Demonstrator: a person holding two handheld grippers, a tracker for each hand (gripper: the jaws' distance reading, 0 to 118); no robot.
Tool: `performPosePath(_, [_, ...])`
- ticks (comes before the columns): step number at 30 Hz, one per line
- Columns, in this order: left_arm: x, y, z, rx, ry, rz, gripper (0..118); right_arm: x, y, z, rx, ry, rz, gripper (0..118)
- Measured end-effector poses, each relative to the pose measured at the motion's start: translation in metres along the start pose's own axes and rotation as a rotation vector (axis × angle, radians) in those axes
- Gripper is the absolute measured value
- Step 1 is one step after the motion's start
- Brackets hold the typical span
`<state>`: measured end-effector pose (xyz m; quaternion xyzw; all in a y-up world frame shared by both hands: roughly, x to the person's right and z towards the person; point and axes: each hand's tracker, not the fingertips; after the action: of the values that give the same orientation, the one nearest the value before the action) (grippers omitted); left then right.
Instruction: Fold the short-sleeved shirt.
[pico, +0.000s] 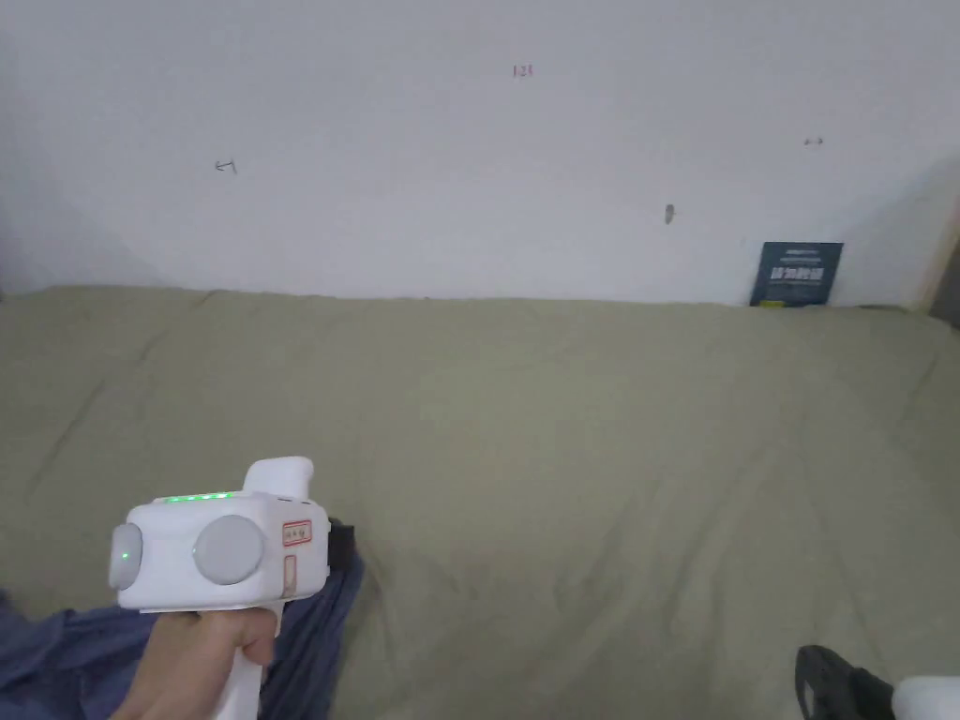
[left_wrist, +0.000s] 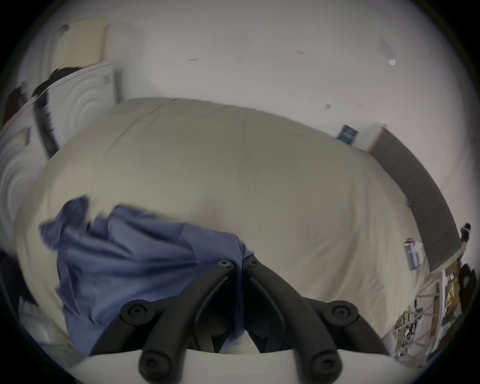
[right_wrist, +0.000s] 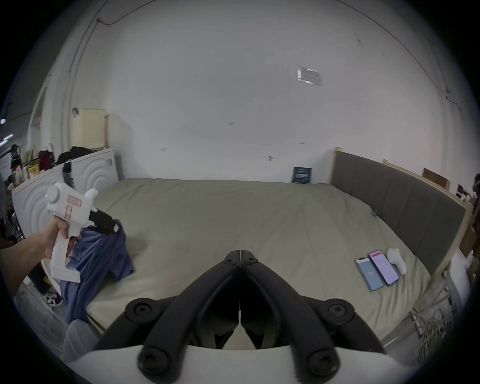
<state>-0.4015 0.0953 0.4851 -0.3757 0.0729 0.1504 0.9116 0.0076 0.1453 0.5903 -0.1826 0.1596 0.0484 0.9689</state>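
Note:
A blue short-sleeved shirt (pico: 309, 628) hangs bunched over the bed's near left edge. My left gripper (pico: 342, 544) is shut on its cloth and holds it above the olive bedsheet (pico: 581, 450). In the left gripper view the shirt (left_wrist: 130, 259) spreads leftward from the pinch of the left gripper (left_wrist: 238, 263), whose jaws press together on a fold. From the right gripper view the shirt (right_wrist: 98, 257) drapes down off the mattress below the left gripper (right_wrist: 115, 228). My right gripper (right_wrist: 240, 256) hovers over the near middle of the bed, jaws closed with nothing between them.
Two phones (right_wrist: 378, 270) and a small white object (right_wrist: 397, 259) lie on the sheet by the grey padded headboard (right_wrist: 394, 197) at the right. A dark card (pico: 797, 274) leans on the far wall. A white cabinet (right_wrist: 98, 169) stands left of the bed.

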Motion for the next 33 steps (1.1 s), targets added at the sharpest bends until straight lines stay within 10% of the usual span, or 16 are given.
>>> performPosePath(12, [0.273,0.053,-0.092,0.013,-0.366,-0.226,1,0.081,-0.01,-0.021,-0.053,-0.188,-0.064,0])
performPosePath(23, [0.292,-0.039,-0.205,-0.264,-0.199,-0.263,2,0.097,-0.039,-0.05,-0.146,-0.19,-0.097,0])
performPosePath(25, [0.283,-0.045,-0.207,-0.267,-0.199,-0.247,30,0.098,-0.041,-0.053,-0.152,-0.187,-0.105,0])
performPosePath(27, [0.274,-0.045,-0.205,-0.264,-0.199,-0.229,115,0.097,-0.042,-0.056,-0.156,-0.183,-0.104,0])
performPosePath(33, [0.23,-0.05,-0.144,-0.215,-0.22,-0.232,115,0.085,-0.036,-0.048,-0.133,-0.144,-0.116,0])
